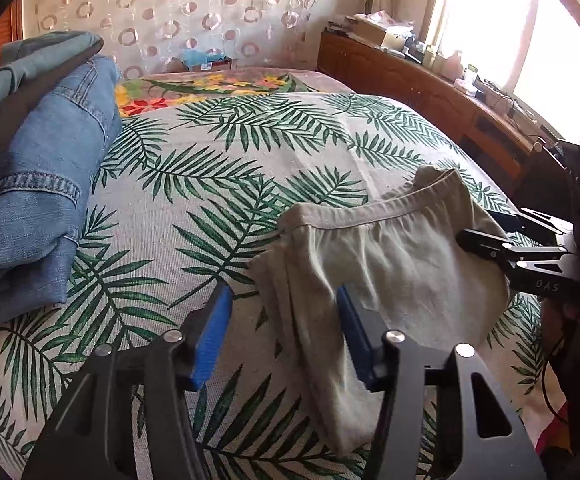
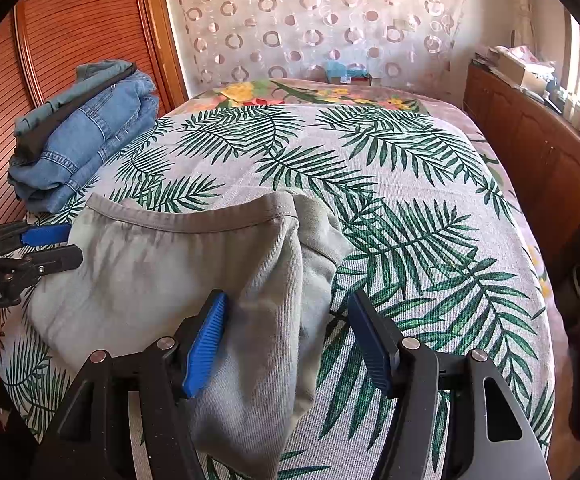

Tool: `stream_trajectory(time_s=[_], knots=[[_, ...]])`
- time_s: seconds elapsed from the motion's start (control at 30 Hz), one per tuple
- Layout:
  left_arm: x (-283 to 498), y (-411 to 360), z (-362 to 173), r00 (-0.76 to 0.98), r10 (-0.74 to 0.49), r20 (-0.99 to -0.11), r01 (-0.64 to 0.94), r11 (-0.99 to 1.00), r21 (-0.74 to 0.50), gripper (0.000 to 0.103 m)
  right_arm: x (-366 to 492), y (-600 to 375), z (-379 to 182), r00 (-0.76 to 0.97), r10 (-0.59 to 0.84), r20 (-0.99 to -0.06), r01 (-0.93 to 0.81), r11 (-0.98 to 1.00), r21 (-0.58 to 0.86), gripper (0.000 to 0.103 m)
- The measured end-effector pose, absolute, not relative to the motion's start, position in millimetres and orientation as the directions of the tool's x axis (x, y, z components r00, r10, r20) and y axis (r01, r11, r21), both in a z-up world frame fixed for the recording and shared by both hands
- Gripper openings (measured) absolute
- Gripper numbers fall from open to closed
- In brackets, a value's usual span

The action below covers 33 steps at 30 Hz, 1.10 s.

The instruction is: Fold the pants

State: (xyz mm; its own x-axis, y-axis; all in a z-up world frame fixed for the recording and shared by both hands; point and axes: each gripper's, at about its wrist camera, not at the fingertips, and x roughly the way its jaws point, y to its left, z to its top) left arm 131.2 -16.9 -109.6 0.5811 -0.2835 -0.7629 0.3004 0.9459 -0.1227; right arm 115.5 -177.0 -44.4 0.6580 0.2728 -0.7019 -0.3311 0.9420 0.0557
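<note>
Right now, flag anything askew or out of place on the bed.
The grey pants lie bunched and crooked, waistband curved and one corner humped up, between both open grippers. The stack of folded jeans looks tidy. Nothing spilled or damaged.

Daylight floods in through the window (image 1: 490,36) at far right, blown out to white glare. The bedspread (image 1: 249,152) is evenly lit with soft shadows. Fisheye bending and dark vignetting mark the edges.
</note>
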Motion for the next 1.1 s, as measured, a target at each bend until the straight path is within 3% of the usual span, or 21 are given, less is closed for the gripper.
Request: stream_trajectory(time_s=[0.23,0.33,0.4,0.47,0.97,1.1], knots=[[142.2,-19.2,-115.1,0.563,-0.303,-0.769,0.302,0.941,-0.15,0.041,115.6,-178.7,-44.2,0.657,0.279,-0.7,-0.33,0.942,0.065,0.064],[144.5,-21.7,-114.4,0.555,-0.318,-0.769,0.314,0.936,-0.161,0.03,115.5,-178.8,-44.3,0.657,0.28,-0.699,-0.33,0.942,0.067,0.064],[144.2,-23.5,-113.4,0.552,-0.331,-0.766,0.325,0.931,-0.168,0.016,115.0,-179.1,-44.2,0.657,0.283,-0.699,-0.33,0.941,0.071,0.064],[141.4,-25.2,-110.1,0.553,-0.346,-0.758,0.334,0.926,-0.178,0.012,115.1,-179.8,-44.1,0.657,0.285,-0.698,-0.33,0.941,0.074,0.064],[114.6,-35.6,-78.7,0.611,-0.392,-0.688,0.381,0.907,-0.178,0.012,117.1,-181.5,-43.6,0.649,0.303,-0.698,-0.331,0.938,0.1,0.064],[113.1,-36.2,-77.1,0.616,-0.393,-0.683,0.383,0.907,-0.177,0.012,122.2,-183.1,-41.0,0.638,0.305,-0.707,-0.325,0.939,0.112,0.055]])
